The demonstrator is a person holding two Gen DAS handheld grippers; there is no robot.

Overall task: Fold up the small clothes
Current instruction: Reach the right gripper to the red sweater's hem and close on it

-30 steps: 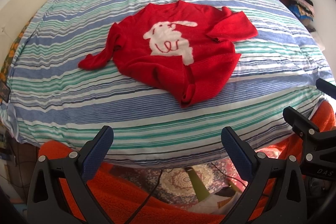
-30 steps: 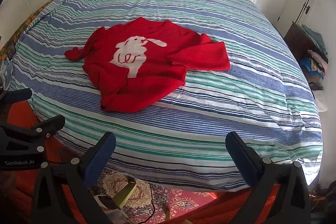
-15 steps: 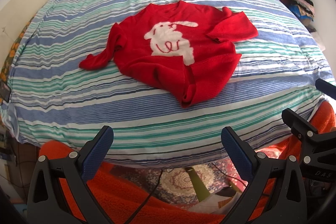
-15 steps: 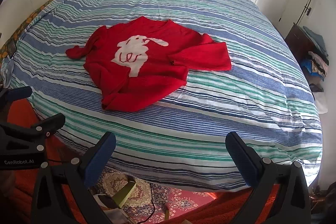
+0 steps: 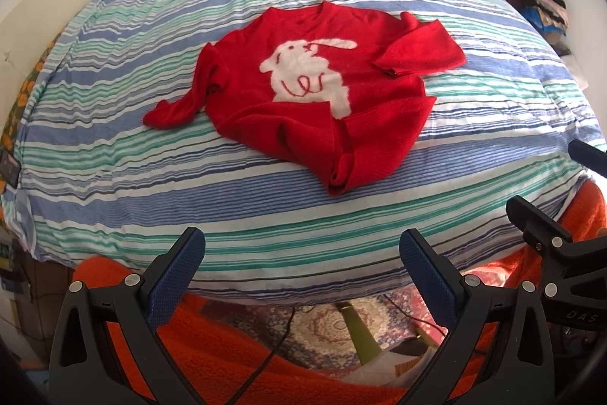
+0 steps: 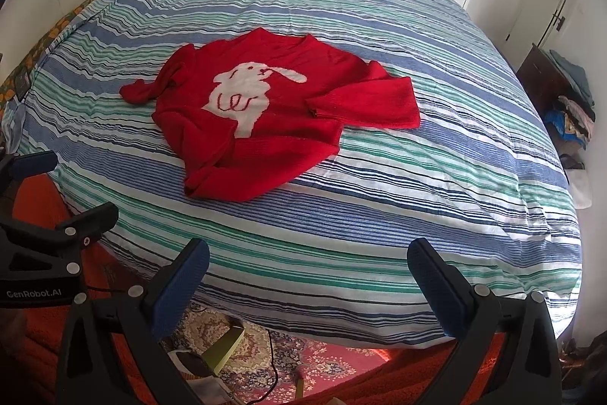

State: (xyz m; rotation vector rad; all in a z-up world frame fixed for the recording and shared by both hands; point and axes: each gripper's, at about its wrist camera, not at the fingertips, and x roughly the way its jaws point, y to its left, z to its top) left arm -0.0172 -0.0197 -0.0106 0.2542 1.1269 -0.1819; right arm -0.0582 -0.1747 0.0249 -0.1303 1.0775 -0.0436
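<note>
Sweater [image 5: 315, 93], red with white rabbit motif, is lying face-up and rumpled mid-bed on the striped cover [image 5: 114, 177]; left sleeve is trailing outward, hem is bunching, right sleeve is folding across. Left tongs [image 5: 301, 276] and right tongs [image 6: 309, 281] are both hovering off the near bed edge, spread wide, gripping nothing

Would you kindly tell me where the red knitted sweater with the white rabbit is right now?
The red knitted sweater with the white rabbit lies face up mid-bed on the striped blue-green bedspread, ahead of both open tools and untouched, centre in both wrist views.
</note>
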